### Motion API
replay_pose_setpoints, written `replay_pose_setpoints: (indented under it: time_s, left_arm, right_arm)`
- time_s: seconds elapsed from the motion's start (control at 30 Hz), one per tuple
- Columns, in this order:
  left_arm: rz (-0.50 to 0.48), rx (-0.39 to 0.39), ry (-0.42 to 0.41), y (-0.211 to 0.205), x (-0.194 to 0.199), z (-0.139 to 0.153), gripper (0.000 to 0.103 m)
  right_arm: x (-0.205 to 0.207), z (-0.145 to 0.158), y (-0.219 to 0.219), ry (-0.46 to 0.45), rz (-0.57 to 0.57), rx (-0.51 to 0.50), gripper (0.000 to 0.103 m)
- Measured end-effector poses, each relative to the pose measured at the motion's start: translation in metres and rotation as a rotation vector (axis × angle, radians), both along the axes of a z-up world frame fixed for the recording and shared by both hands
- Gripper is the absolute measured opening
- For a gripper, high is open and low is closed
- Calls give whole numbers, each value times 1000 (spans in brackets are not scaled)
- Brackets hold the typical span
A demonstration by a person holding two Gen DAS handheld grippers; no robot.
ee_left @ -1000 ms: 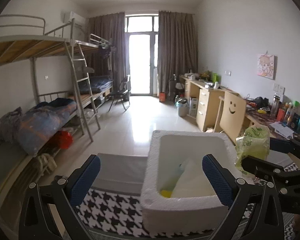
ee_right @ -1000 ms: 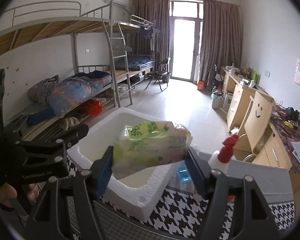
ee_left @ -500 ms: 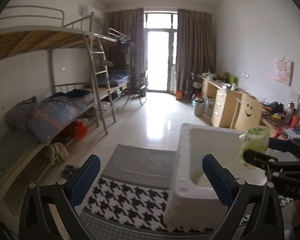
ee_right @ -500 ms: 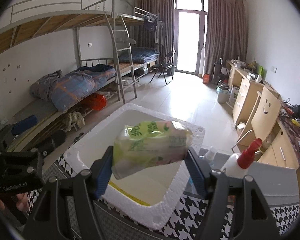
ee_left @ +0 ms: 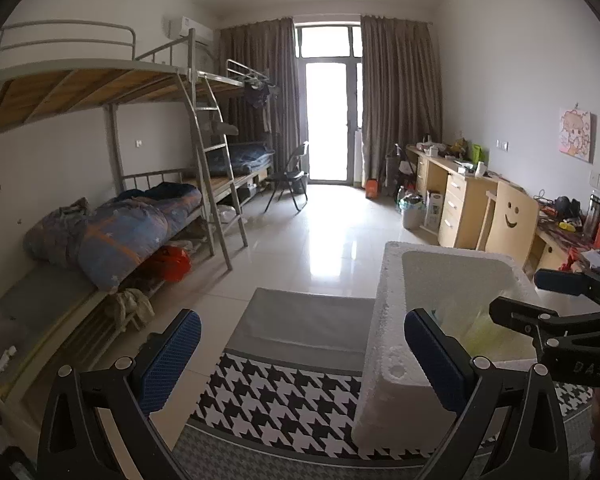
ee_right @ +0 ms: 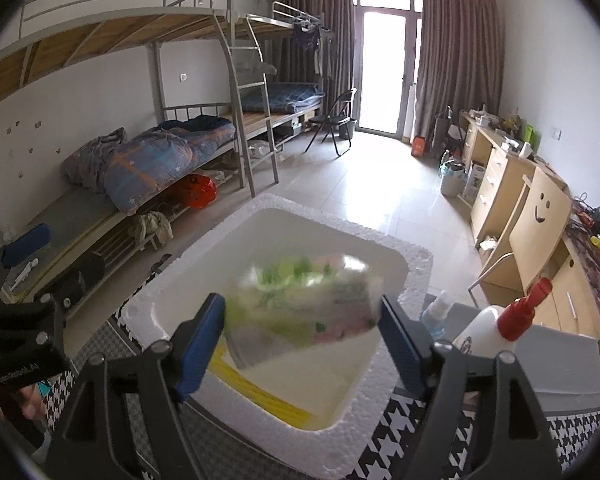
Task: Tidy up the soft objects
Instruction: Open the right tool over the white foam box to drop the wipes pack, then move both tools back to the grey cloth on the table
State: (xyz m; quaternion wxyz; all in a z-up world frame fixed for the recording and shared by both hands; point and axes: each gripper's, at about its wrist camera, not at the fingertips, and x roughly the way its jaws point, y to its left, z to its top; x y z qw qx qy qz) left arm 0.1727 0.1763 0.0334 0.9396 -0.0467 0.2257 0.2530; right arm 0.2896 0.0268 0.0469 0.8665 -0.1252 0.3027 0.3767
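Foam box (ee_right: pixel 414 268) on checked surface (ee_left: pixel 276 396): blurred green-printed soft pack (ee_right: pixel 300 308) inside, between released right hand-held gripper (ee_right: pixel 300 344); left hand-held gripper (ee_left: pixel 300 356) released.

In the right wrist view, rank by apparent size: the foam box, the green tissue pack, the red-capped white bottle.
1. Foam box, clearly the largest.
2. Green tissue pack, blurred and near the camera, so it looks bigger than it really is.
3. Red-capped white bottle, smallest, partly hidden.
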Motion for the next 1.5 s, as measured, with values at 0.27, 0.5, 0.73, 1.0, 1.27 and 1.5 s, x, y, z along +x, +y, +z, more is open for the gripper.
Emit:
replay_pose_setpoints:
  time_s: [0.27, 0.5, 0.73, 1.0, 1.27, 1.5]
  left_arm:
    - [-10, 3, -9, -3, -5, 4, 102]
    - [-43, 6, -32, -15, -12, 12, 102]
    - [-77, 18, -55, -28, -19, 18, 102]
    - [-108, 41, -57, -44, -25, 22, 102]
    - [-143, 35, -71, -60, -38, 24, 102]
    - [-197, 37, -95, -83, -54, 31, 102]
  right_arm:
    - [-5, 5, -5, -19, 2, 8, 88]
    - [-14, 13, -21, -35, -12, 30, 88]
    - [-29, 22, -40, -72, -15, 59, 90]
    - [-43, 28, -55, -112, -21, 71, 96]
    - [-63, 29, -77, -142, -50, 96, 96]
    - [-78, 31, -102, -159, -82, 109, 96]
